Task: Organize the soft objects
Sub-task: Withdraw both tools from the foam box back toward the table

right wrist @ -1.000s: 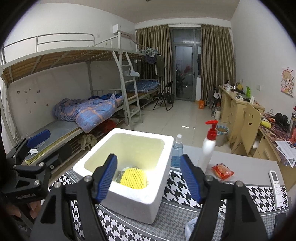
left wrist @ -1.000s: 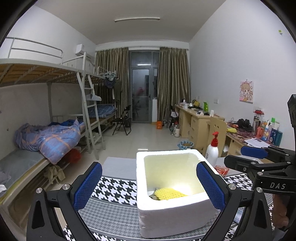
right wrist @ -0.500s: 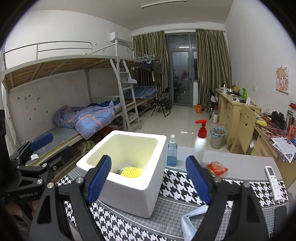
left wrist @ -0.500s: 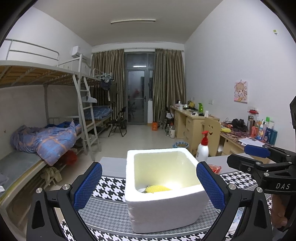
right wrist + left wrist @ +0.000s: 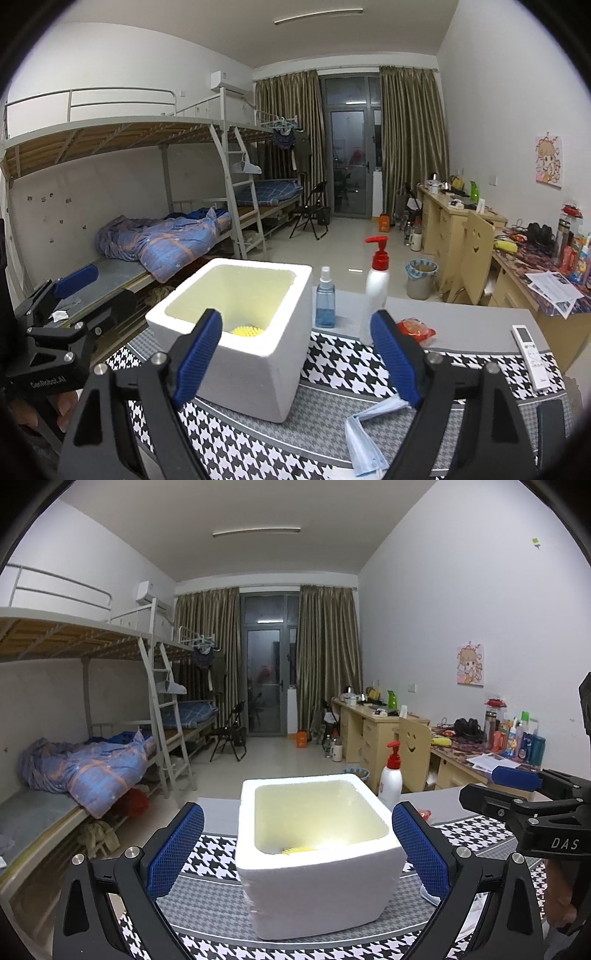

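The foam box (image 5: 243, 332) stands on the checked cloth (image 5: 340, 365) of the worktop (image 5: 469, 325); it looks light and stiff but crumbly, so I judge it would slide or dent under a hard push and is best left where it stands. Low inside it lies the yellow mesh sleeve (image 5: 246, 331), springy and near weightless. On the cloth nearer the camera, right of the box, the blue face mask (image 5: 369, 432) lies crumpled: limp, thin and light, likely to sag or slip from a shallow pinch, so take it where the folds bunch thickest. The right gripper (image 5: 295, 360) has just been opening and stands spread with nothing between its pads; the left gripper (image 5: 297, 849) is likewise wide and empty, facing the box.
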